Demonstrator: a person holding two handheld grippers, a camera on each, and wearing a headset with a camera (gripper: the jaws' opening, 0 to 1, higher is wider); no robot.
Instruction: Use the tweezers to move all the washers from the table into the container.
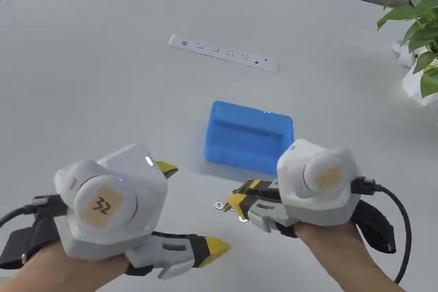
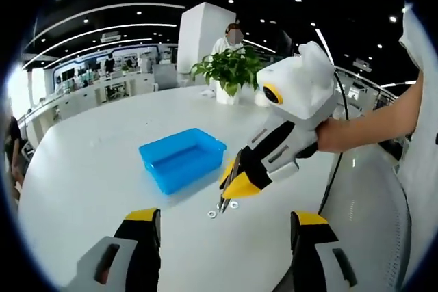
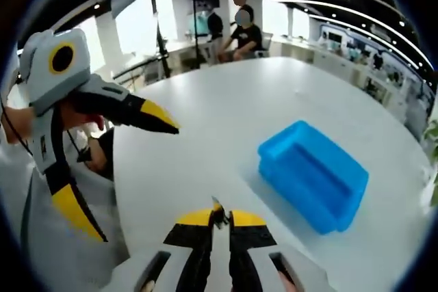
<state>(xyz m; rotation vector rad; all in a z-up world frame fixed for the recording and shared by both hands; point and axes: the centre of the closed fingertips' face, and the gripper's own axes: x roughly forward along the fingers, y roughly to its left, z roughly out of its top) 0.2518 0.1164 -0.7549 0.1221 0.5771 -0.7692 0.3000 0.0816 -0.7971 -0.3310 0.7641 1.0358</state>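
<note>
— Washers (image 2: 234,204): where do they lie?
— On the white table (image 2: 89,169). There are two, lying flat at 5 o'clock from the blue container (image 2: 181,158) in the left gripper view, near it but outside it.
— And the tweezers (image 2: 226,195)?
— They are pinched in the right gripper (image 2: 237,181), which reaches in from 2 o'clock in that view with its jaws drawn narrow around the tool. The tips point down at the table between the two washers. I cannot tell whether they touch either one.
— What does the right gripper view add?
— It looks along its own nearly closed jaws, with the end of the tweezers poking up between them. The container sits at 2 o'clock. The left gripper (image 3: 137,182) is at 9 o'clock there, its yellow-tipped fingers (image 3: 154,115) spread wide and holding nothing.
— And the head view?
— From above, a power strip (image 1: 222,52) lies at 12 o'clock beyond the container, well apart from it. A leafy plant (image 1: 417,32) stands at 2 o'clock by the table's edge. The washers are at 6 o'clock from the container, just beside the right gripper's yellow tips. A person's hands hold both grippers low in that view.
</note>
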